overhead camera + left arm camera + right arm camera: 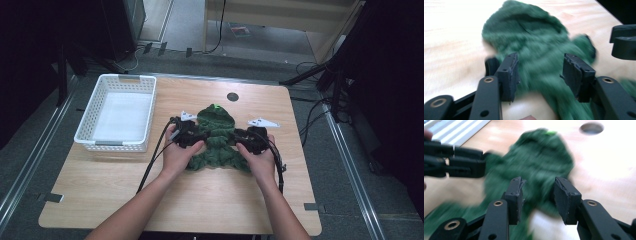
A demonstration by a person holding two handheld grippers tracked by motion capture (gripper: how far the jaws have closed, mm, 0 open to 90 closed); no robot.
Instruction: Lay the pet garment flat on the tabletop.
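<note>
A small dark green knitted garment (218,131) lies crumpled at the middle of the wooden table (200,200). It has a hood with a bright green tag at its far end. My left gripper (198,136) lies at its left side and my right gripper (239,136) at its right, both pointing inward. In the left gripper view the jaws of the left gripper (540,72) stand apart over the green fabric (531,42) without pressing it. The right gripper (537,195) likewise stands open with the fabric (539,157) beyond and below its jaws.
An empty white plastic basket (90,135) stands at the table's left, close to the left forearm. A round dark hole (232,96) sits in the tabletop behind the garment. Cables trail from both grippers toward the front edge.
</note>
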